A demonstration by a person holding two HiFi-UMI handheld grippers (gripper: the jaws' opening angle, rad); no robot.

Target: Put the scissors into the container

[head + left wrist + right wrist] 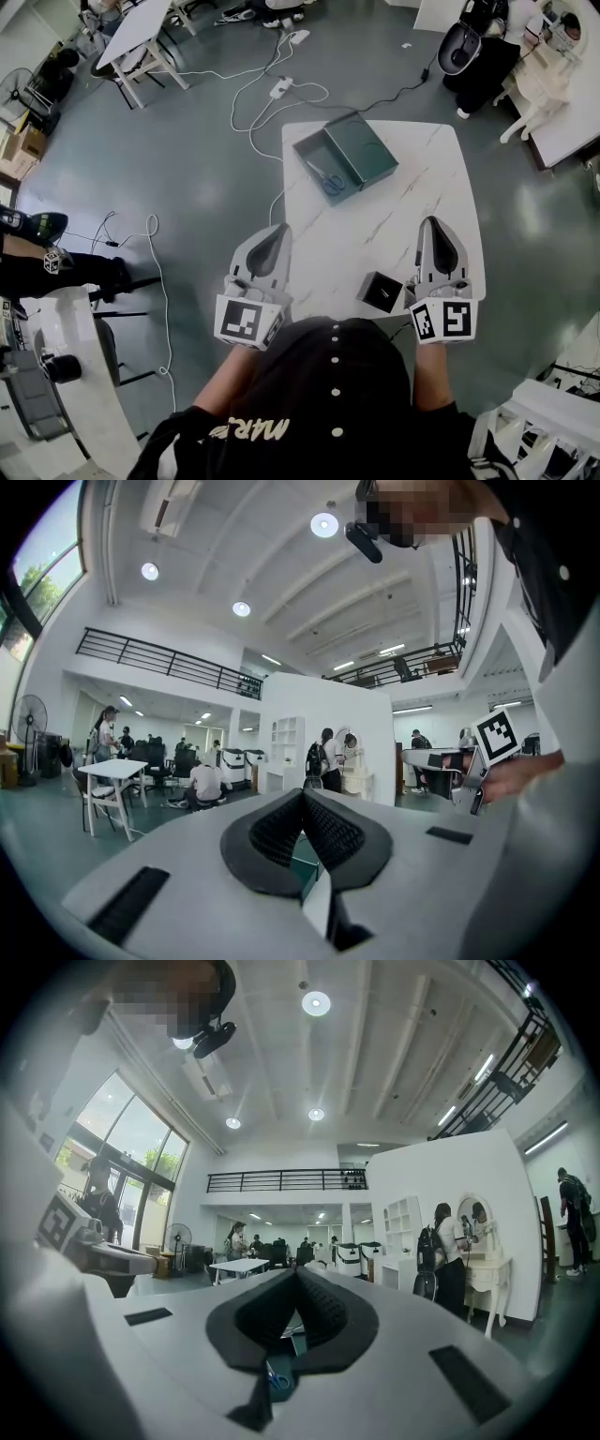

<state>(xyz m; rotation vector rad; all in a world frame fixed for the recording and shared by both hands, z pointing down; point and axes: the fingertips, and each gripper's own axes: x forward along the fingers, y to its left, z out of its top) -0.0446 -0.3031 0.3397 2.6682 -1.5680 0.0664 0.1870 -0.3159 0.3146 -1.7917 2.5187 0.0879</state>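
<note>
"Green container (367,145) first: where are the scissors (327,177)?"

"I see them lying inside it. It stands open at the far end of the white marbled desk (412,187), and the scissors are in its left half, well apart from both my tools."

"Any writing you can read?"

"Only pale letters on the black shirt (258,429) below the camera, upside down. 'MAR' is all I can make out. The marker cubes (246,321) carry black-and-white squares, no words."

"And the pose?"

"My left hand-held gripper (278,228) hangs over the desk's near left edge. My right hand-held gripper (432,222) is over the near right part, just beside a small black box (379,291). Both point away from the body toward the container. Each has its jaws pressed together with nothing between them."
</note>
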